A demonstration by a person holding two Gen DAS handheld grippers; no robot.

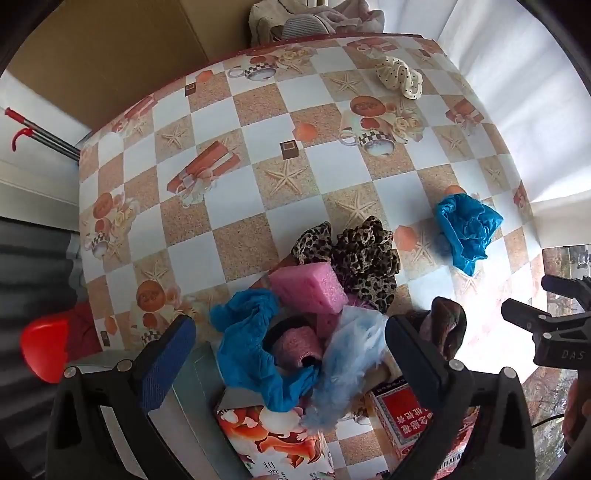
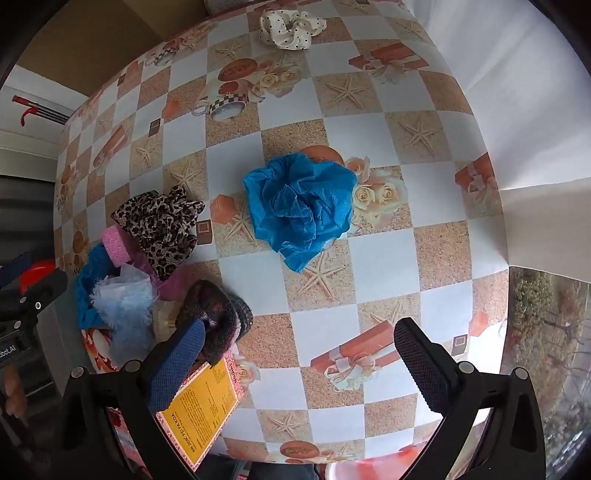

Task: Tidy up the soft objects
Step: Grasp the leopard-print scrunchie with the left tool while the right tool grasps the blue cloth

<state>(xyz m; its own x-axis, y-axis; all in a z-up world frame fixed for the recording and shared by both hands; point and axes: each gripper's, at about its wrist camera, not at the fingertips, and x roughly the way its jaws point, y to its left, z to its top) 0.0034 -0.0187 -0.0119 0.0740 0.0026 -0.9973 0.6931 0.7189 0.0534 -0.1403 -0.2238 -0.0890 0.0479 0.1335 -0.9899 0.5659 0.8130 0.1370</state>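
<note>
My left gripper [image 1: 291, 347] hangs over the pile with its jaws wide apart and nothing clamped. Between its fingers [image 1: 166, 363] lies the heap of soft things: a blue cloth [image 1: 245, 343] on the left, a pink roll [image 1: 297, 345] in the middle, and a pale blue fluffy piece [image 1: 343, 365] toward the right finger. Just past them sits a pink sponge [image 1: 308, 286], and touching its far side the leopard scrunchie [image 1: 364, 254]. A dark knitted piece [image 1: 448, 325] shows just outside the right finger. Under the heap I see a floral box [image 1: 280, 443] and a red box [image 1: 402, 417].

My right gripper [image 2: 301, 358] is also spread wide, holding nothing; only bare tablecloth [image 2: 376, 136] lies between its fingers. The dark knitted piece [image 2: 214, 317] sits just beside its left finger, with a yellow box [image 2: 207, 410] below. Ahead, well apart from the jaws, lies a crumpled blue cloth [image 2: 299, 206]. At the far edge of the table rests a dotted white scrunchie [image 2: 290, 29].
</note>
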